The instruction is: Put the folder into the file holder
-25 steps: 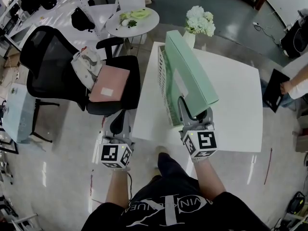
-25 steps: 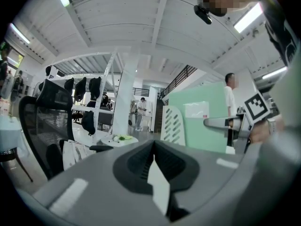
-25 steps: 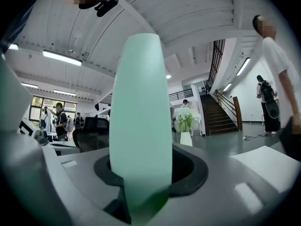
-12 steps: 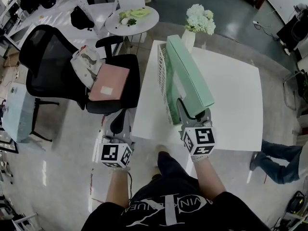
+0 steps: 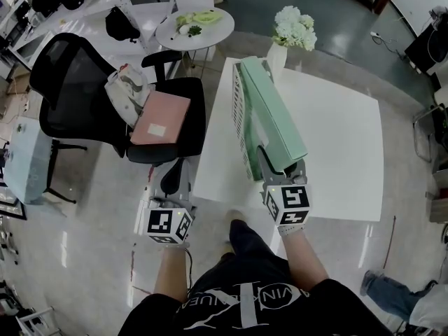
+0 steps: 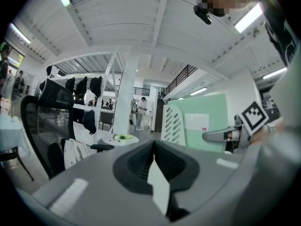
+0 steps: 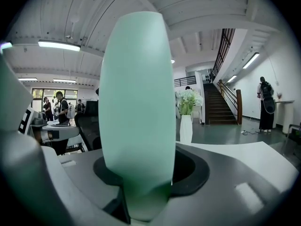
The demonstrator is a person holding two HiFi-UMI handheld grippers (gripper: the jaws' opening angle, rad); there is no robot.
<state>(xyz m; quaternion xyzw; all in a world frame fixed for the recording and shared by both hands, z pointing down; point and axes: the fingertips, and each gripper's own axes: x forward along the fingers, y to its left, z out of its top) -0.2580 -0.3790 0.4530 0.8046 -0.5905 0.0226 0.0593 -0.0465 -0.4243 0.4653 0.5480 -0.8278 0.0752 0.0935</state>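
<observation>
A thick mint-green folder (image 5: 274,114) stands on its edge on the white table (image 5: 343,152), its spine up, right against the white slatted file holder (image 5: 240,121). Whether it is inside the holder I cannot tell. My right gripper (image 5: 281,162) is shut on the folder's near end, which fills the right gripper view as the folder (image 7: 136,107) between the jaws. My left gripper (image 5: 171,182) hangs off the table's left side, shut and holding nothing. In the left gripper view the folder (image 6: 207,124) and holder (image 6: 172,124) show at the right.
A black office chair (image 5: 84,89) with a pink folder (image 5: 161,117) and a bag stands left of the table. A vase of white flowers (image 5: 290,30) is at the table's far edge. A small round table (image 5: 192,30) is behind. A person's legs (image 5: 392,292) show at lower right.
The folder has tipped more upright and moved left, closer to the file holder, with my right gripper still on it. A person at the right has walked toward the lower right.
</observation>
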